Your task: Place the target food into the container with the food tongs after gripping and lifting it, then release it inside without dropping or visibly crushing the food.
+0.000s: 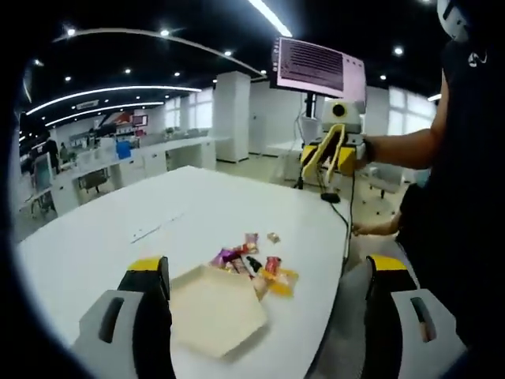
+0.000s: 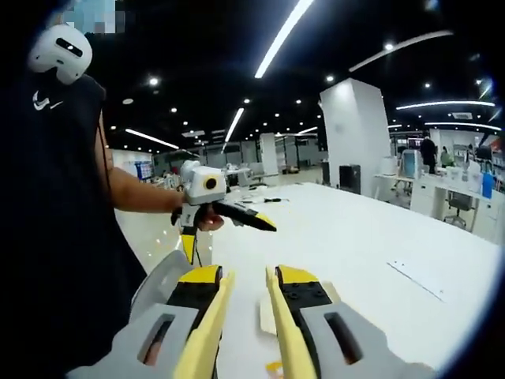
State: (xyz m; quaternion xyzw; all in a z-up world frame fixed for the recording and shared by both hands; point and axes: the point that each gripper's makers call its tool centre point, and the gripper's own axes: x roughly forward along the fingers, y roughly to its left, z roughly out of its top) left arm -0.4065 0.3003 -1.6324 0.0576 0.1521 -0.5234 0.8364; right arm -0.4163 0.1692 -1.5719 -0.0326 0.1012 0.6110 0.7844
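A flat beige container lies on the white table near its edge, between my left gripper's widely open jaws. Several wrapped snacks lie heaped against the container's far side. Beyond the table's far edge, a person's hand holds my right gripper in the air, away from the food, with the yellow food tongs in it. In the right gripper view the right gripper has its jaws close together, with the yellow tong arms along their inner sides. Part of the container shows between them. The left gripper is raised over the table edge.
The person in black stands at the table's edge. A monitor on a stand is behind the table, and a black cable runs across the tabletop. A paper slip lies mid-table. Office desks stand further back.
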